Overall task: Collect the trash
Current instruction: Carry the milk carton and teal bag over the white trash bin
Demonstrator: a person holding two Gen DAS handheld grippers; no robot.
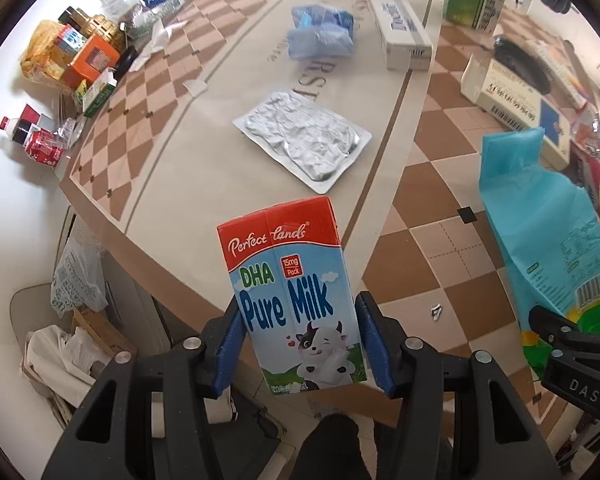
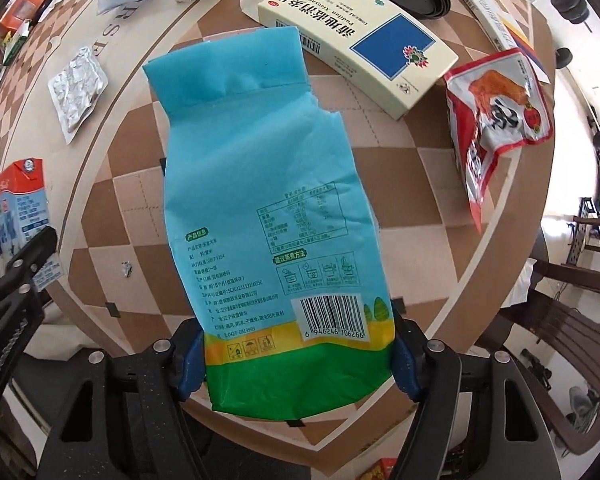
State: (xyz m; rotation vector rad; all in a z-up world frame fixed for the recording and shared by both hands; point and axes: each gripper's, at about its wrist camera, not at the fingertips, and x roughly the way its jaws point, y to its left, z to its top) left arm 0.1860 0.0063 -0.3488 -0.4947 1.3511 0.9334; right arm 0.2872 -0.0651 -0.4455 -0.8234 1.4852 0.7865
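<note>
The left hand-held gripper is clamping a "Perfect Lands DHA Pure Milk" carton above the bench edge, a silver foil blister pack lying beyond it. Rightward, the right hand-held gripper is pinching a torn blue bag, barcode 6946246706266, before a cream medicine box.

I see my left gripper clamped on a red and blue milk carton, blue pads against its two sides, above the checkered table. Beyond it lies a crumpled foil blister pack. At right, the right gripper grips a blue bag.
</note>
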